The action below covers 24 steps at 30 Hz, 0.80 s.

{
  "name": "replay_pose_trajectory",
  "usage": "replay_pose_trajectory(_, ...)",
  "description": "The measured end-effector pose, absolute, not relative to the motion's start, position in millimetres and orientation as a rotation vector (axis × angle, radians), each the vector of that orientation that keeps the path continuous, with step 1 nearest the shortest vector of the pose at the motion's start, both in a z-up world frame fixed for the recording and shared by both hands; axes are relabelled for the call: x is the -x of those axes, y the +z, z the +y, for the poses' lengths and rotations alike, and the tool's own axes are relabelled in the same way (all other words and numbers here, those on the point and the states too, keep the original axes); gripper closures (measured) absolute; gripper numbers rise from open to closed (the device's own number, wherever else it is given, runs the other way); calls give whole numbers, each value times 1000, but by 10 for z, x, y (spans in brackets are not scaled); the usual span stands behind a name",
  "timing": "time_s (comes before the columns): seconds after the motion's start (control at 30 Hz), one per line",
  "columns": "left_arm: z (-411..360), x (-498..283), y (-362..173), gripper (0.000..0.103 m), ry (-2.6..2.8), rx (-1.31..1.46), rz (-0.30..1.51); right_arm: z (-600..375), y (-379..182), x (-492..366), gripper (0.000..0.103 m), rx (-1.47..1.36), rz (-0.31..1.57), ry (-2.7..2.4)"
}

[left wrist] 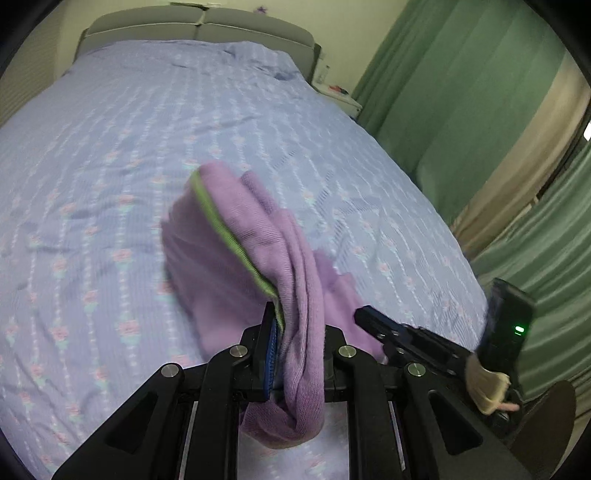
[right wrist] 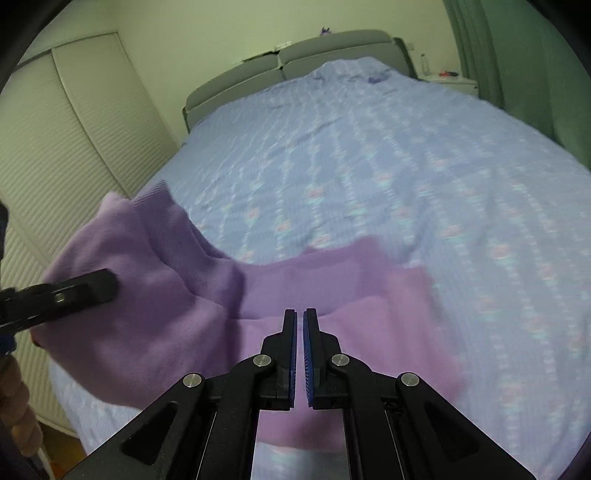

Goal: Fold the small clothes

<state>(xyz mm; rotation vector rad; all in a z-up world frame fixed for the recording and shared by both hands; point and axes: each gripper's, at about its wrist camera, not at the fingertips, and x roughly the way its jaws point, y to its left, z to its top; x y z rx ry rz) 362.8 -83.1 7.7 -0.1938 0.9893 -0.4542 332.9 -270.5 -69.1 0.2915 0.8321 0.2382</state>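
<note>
A small purple knit garment (left wrist: pixel 240 251) with a green trim lies partly lifted over the bed. My left gripper (left wrist: pixel 295 325) is shut on a bunched edge of it, and the cloth hangs down between its fingers. In the right wrist view the garment (right wrist: pixel 177 317) spreads across the near bed, raised at the left where the left gripper (right wrist: pixel 92 286) holds it. My right gripper (right wrist: pixel 300 314) is nearly shut, empty, just above the garment's middle. It also shows in the left wrist view (left wrist: pixel 369 317) at the right.
The bed (left wrist: pixel 110 147) has a lilac flowered cover and a grey headboard (left wrist: pixel 199 26). Green curtains (left wrist: pixel 461 92) hang at the right, with a white nightstand (left wrist: pixel 340 96) beside the bed. A louvred white wardrobe (right wrist: pixel 55 147) stands at the left.
</note>
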Motion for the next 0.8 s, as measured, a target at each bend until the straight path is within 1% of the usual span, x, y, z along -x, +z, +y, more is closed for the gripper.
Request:
replay_pose_trajectory(0.17,-1342,-3732,-71,87,-464,166,1019,-3153,-625,-3195,98,-271,805,178)
replay_pose_trajectory(0.3,-1766,-3804,-312,87,-440,118,1068,-3494,-659,-3074,98,-295,788,148)
replay_pose_trajectory(0.5,-2092,-3801,-635,86,-434,62,1116,-3777,-854,-2965,98,-362,795,123)
replay_pose_trajectory(0.63,-2147,-3859,-850,85,-423,86,1196,-3879,-994,-2876,98,-376,819,102)
replay_pose_trajectory(0.73,-2107,-3891,-930,78,-438,122,1222,-3943,-1059,-2819,98,-382,829,85)
replay_pose_trajectory(0.77,-2101,-3887,-929,74,-450,131,1226,-3958,-1067,-2803,98,-382,830,77)
replay_pose_trajectory(0.8,-2085,-3873,-911,65,-469,144,1227,-3971,-1069,-2770,98,-381,833,69)
